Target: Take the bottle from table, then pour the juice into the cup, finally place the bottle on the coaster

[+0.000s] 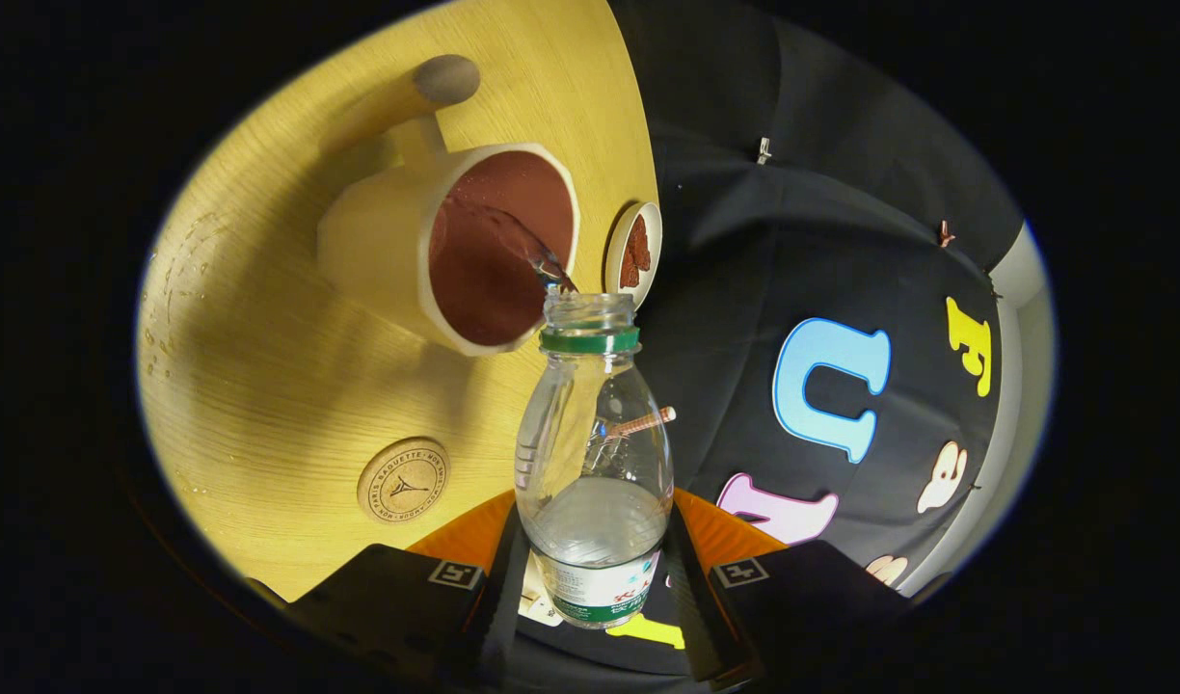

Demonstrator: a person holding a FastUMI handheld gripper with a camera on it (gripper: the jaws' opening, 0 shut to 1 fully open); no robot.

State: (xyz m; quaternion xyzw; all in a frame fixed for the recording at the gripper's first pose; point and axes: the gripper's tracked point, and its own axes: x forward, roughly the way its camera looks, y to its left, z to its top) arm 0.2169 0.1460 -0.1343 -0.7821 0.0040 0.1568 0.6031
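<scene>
My gripper (595,578) is shut on a clear plastic bottle (592,463) with a green neck ring and no cap; both fingers press its labelled lower body. The whole view is rolled, so the bottle is tipped with its mouth at the rim of the cream cup (455,246), which has a brown inside and a handle on its far side. A thin stream of clear liquid runs from the mouth into the cup. Some liquid remains in the bottle's lower part. A round cork coaster (404,480) lies on the wooden table (262,366) beside the fingers, short of the cup.
A small white dish (634,254) with something brown in it sits at the table's edge beyond the cup. A few water drops (161,318) dot the tabletop on the far side of the coaster. The booth's black cloth wall hangs past the table edge.
</scene>
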